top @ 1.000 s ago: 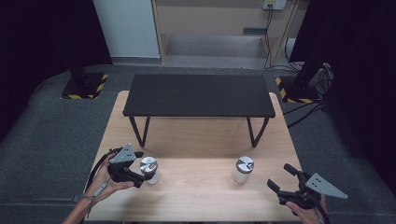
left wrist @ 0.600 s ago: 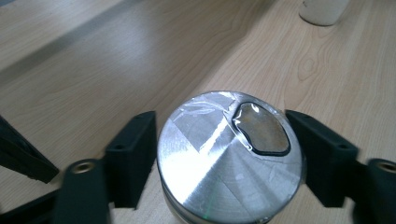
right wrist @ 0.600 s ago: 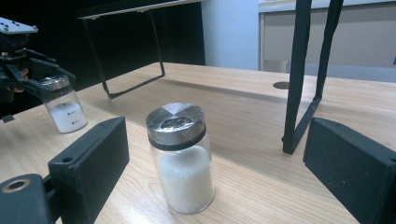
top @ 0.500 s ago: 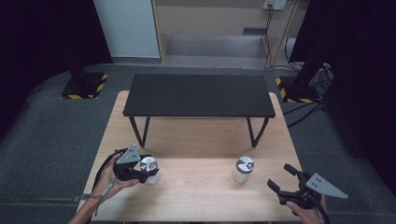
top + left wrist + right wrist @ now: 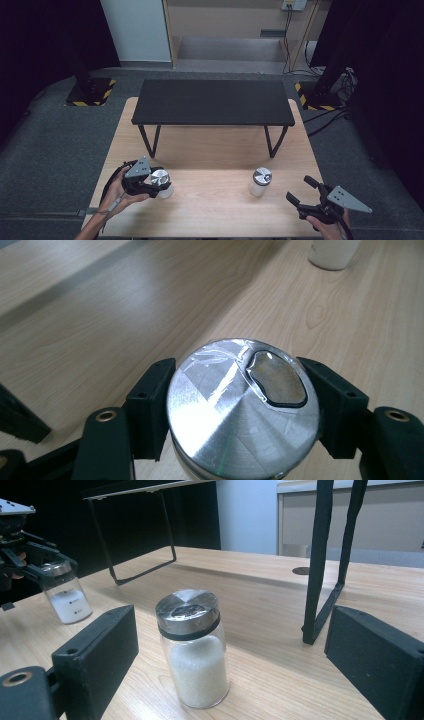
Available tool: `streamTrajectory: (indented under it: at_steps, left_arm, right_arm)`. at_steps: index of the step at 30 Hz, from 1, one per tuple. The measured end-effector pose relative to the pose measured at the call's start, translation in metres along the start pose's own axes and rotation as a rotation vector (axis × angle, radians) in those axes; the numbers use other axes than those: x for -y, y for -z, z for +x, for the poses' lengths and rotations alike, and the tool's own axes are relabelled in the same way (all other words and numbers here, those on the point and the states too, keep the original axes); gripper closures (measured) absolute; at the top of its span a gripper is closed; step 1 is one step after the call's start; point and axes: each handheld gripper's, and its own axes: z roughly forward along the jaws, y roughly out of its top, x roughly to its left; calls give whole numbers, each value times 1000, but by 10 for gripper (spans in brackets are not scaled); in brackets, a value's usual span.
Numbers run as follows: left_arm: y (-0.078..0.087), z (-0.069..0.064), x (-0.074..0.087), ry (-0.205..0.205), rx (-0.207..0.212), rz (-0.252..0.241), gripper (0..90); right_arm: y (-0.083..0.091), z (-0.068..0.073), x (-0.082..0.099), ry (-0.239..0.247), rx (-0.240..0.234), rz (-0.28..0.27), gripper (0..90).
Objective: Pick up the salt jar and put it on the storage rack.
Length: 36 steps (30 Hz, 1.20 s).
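My left gripper [image 5: 150, 181] has just closed on the left jar [image 5: 162, 182] at the lower left of the table [image 5: 210, 150], jaws clamped just under its steel lid [image 5: 243, 407]. Glass is stiff but slick and breakable, so I'd grip below the cap. My right gripper [image 5: 303, 191] stands open, lower right, short of the second jar [image 5: 192, 647]

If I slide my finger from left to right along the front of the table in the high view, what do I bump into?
Left gripper, closed around the left jar → right jar, standing free → right gripper, open, with nothing between its jaws.
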Motion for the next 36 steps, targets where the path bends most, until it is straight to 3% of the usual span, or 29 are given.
streamTrajectory:
  at_steps: [11,15,16,17,22,28,36]
  left_arm:
    - [23,4,-42,-46,68,-74,342]
    - [38,5,-69,-75,82,-88,342]
    - [47,5,-86,-100,90,-84,342]
    - [47,5,-86,-100,90,-84,342]
    - [66,11,-122,-111,113,-104,342]
    - [86,23,-158,-109,140,-122,342]
    - [103,45,-194,-125,133,-131,342]
  right_arm:
    - [0,0,0,3,-2,-3,69]
    - [-1,0,0,3,-4,-4,69]
    - [-1,0,0,3,-4,-5,69]
    - [-1,0,0,3,-5,-5,69]
    - [-1,0,0,4,-4,-5,69]
    - [-1,0,1,2,-4,-5,69]
    - [-1,0,0,3,-4,0,69]
